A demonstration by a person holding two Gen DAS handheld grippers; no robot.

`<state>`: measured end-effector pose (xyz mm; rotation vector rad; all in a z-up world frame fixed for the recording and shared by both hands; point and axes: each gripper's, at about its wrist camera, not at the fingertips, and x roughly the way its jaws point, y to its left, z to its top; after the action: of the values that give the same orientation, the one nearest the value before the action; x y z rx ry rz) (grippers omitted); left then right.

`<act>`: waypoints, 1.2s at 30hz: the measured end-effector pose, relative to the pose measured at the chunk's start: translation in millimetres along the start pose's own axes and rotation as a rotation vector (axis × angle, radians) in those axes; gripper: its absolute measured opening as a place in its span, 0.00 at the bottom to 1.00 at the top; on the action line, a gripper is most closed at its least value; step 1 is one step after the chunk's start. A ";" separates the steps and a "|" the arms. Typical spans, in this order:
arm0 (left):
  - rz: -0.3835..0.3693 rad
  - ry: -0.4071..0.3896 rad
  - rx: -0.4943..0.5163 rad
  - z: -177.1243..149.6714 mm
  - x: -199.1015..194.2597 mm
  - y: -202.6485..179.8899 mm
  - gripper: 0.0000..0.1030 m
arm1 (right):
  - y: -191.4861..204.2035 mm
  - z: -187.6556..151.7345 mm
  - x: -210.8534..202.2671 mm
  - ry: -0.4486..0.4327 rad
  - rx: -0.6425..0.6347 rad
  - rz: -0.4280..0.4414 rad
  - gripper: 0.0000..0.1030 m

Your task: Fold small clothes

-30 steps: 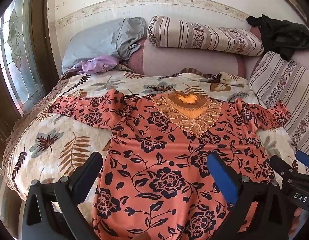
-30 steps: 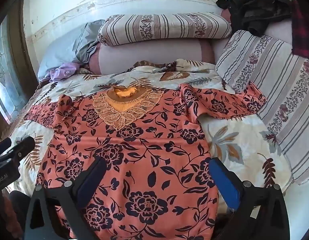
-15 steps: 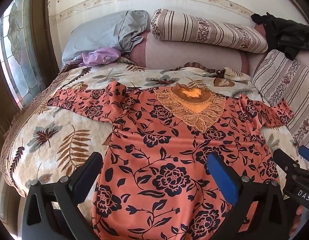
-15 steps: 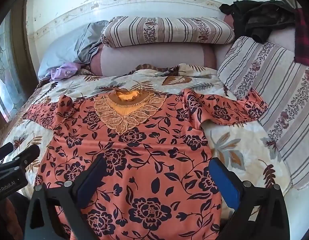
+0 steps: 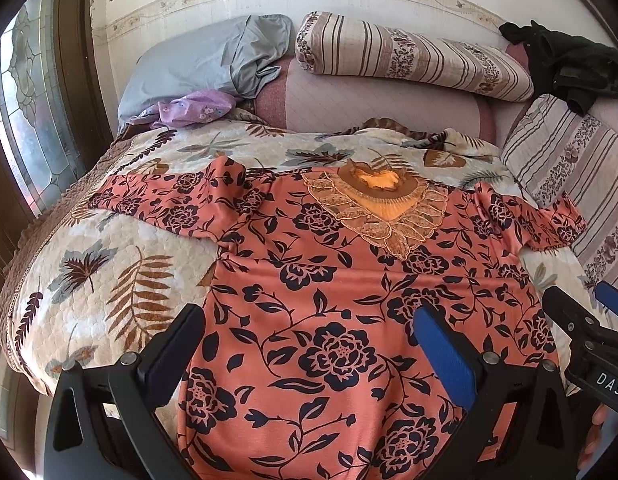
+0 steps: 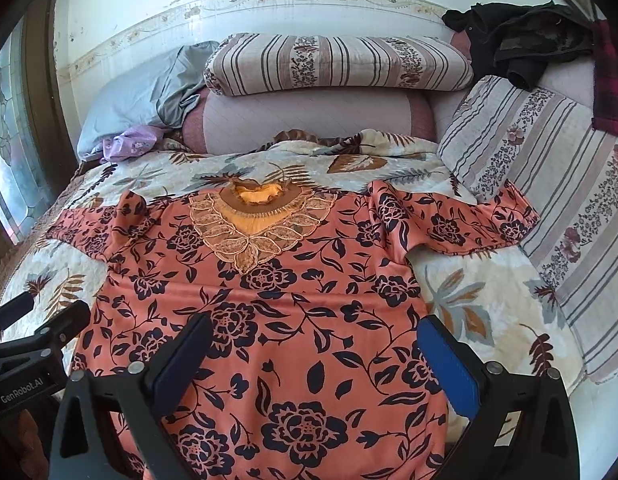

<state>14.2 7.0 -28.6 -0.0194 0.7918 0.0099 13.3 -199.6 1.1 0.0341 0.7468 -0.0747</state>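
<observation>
Lying flat and face up across the bed, the orange dress (image 5: 333,304) with dark blue flowers is spread out in front of you, its lace collar (image 5: 377,208) pointing toward the pillows. Its two short sleeves stretch out to either side: the one on your left (image 5: 165,204) rests on the quilt (image 5: 89,280), and the one on your right (image 6: 469,220) reaches as far as the striped cushion (image 6: 549,184) at the bed's edge. The lower part of the dress runs toward you and drops out of sight below both views.

Your left gripper (image 5: 313,340) hangs over the lower left part of the dress with its fingers spread wide and nothing between them; one tip sits over the dress's left edge, the other over the flowered cloth. Your right gripper (image 6: 315,340) is likewise spread wide and empty, over the lower right part, its blue finger (image 6: 445,360) close to the dress's right edge. You cannot tell from these views whether either gripper touches the cloth. Each gripper shows at the side of the other's view.

Beyond the collar, a striped pillow (image 5: 409,56) lies on a pink bolster (image 5: 373,108). A grey pillow (image 5: 205,56) and a bit of purple cloth (image 5: 193,108) sit to the left, dark clothes (image 6: 521,40) are piled at the far right, and a patterned window (image 5: 33,120) fills the left side.
</observation>
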 end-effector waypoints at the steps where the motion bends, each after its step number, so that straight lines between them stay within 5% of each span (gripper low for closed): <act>1: 0.000 0.000 0.001 0.2 -0.3 0.1 1.00 | 0.7 0.1 0.0 -0.001 0.000 0.000 1.00; 36: -0.001 0.033 0.008 6.1 19.0 -2.8 1.00 | 5.9 4.4 20.7 0.026 -0.023 0.022 1.00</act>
<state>31.9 4.4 -37.8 -0.0122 0.8243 0.0056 31.9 -195.1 -9.8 0.0210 0.7729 -0.0447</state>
